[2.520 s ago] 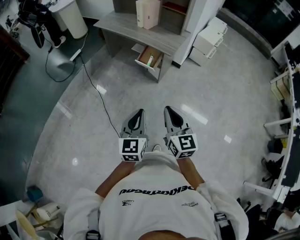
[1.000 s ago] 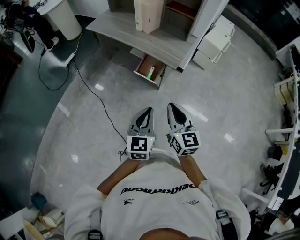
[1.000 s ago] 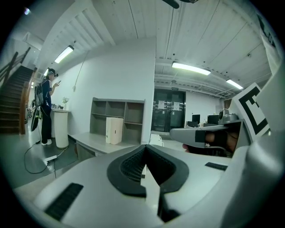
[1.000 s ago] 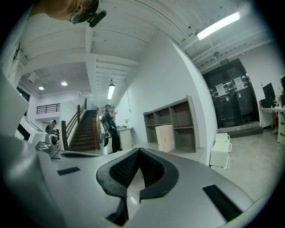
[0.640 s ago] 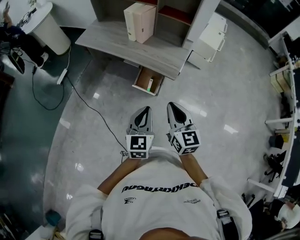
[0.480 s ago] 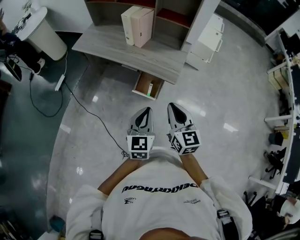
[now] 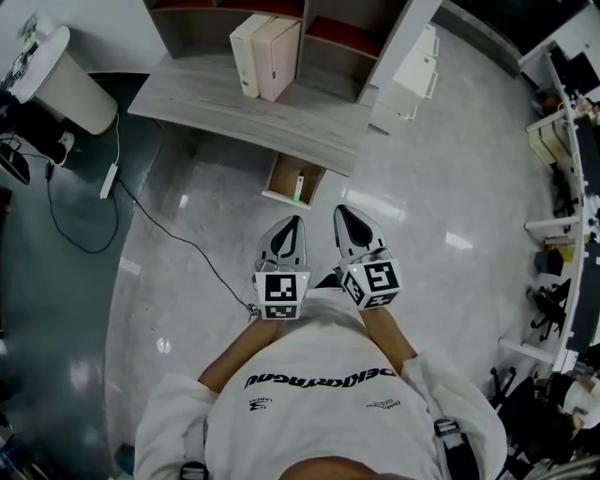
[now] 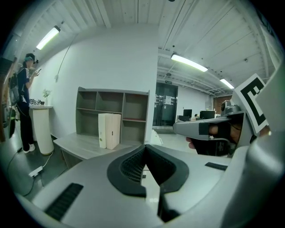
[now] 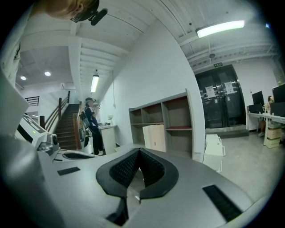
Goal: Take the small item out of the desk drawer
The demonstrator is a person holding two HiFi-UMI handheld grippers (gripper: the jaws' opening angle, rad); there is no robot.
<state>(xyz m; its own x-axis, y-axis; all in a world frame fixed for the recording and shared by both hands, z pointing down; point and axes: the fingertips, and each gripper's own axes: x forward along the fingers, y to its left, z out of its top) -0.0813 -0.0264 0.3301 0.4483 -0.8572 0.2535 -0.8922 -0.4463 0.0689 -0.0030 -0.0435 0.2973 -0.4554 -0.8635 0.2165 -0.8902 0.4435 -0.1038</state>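
A grey desk (image 7: 234,103) stands ahead of me, and its drawer (image 7: 280,178) is pulled open below the front edge. Inside the drawer lies a small white item with a green end (image 7: 298,186). My left gripper (image 7: 294,220) and right gripper (image 7: 339,210) are held side by side above the floor, just short of the drawer, both shut and empty. In the left gripper view the shut left gripper (image 8: 144,147) points at the desk (image 8: 75,144). The right gripper (image 9: 139,151) shows its pads meeting in its own view.
Two upright folders (image 7: 265,42) stand on the desk below a shelf unit (image 7: 309,14). A white cabinet (image 7: 405,80) is at the desk's right, a white bin (image 7: 66,80) at its left. A black cable (image 7: 159,230) crosses the floor. A person (image 9: 91,129) stands far left.
I have walked toward the desk: desk and open drawer have drawn nearer and now lie just beyond the gripper tips. Both grippers stay shut and side by side.
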